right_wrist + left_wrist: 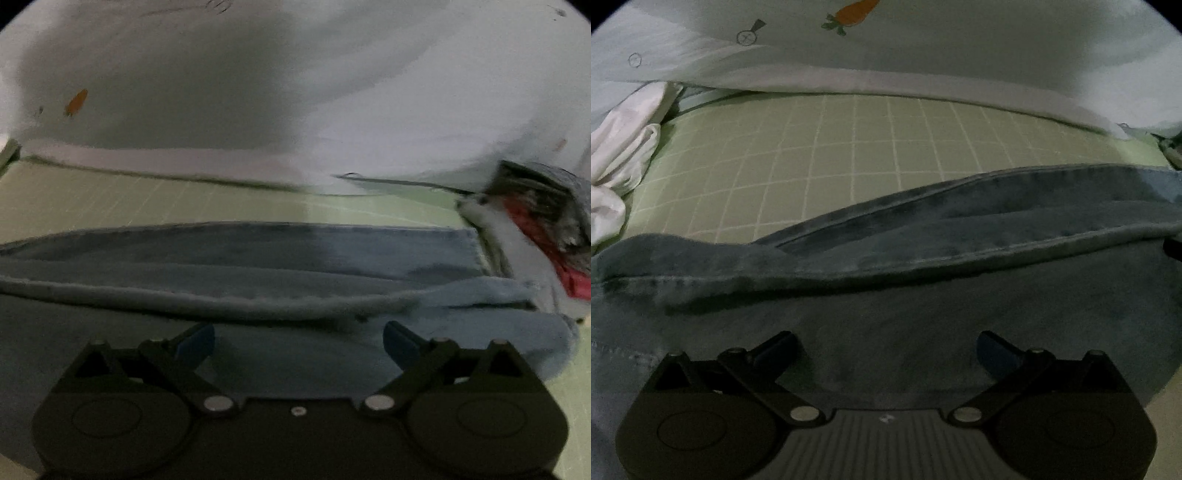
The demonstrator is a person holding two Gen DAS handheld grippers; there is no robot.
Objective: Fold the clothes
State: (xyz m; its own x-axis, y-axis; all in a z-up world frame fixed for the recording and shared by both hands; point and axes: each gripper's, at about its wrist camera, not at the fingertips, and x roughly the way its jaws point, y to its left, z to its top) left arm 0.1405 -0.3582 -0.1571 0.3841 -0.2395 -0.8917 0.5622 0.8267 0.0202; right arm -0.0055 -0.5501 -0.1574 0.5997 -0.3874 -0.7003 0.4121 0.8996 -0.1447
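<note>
Big green sheet (849, 147) with white squares, spread flat for folding on. Pale cover (923, 48) with a carrot picture, bunched behind. Blue jeans (923, 236) laid long across the sheet, near both grippers. Left gripper (886, 350) low over the jeans, fingers apart, holding nothing. Right gripper (298, 345) the same. No words to read anywhere.

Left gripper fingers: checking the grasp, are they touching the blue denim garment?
Cannot tell. In the left wrist view the open fingers overlap the blue denim garment, contact unclear.
</note>
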